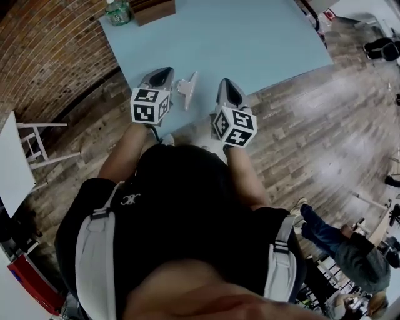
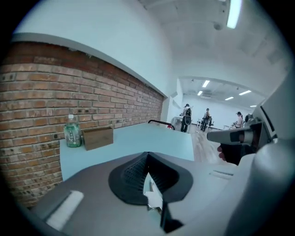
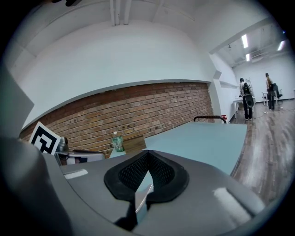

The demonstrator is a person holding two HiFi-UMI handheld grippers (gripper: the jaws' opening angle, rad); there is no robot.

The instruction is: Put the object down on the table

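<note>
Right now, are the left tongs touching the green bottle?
Apart. The head view shows the left tongs at the near edge of the table and the green bottle at its far corner, bare table between them.

— Where's the object?

— It's a pale grey T-shaped piece (image 1: 188,91), a long flat strip with a short stub on one side. What it is I can't tell. It rests on the light blue table (image 1: 250,37), close to the near edge.

— And against the grippers?

— Just right of the left gripper (image 1: 164,73), by its tip; touching or not, I can't tell. The right gripper (image 1: 226,84) is near on the other side, clearly apart.
</note>
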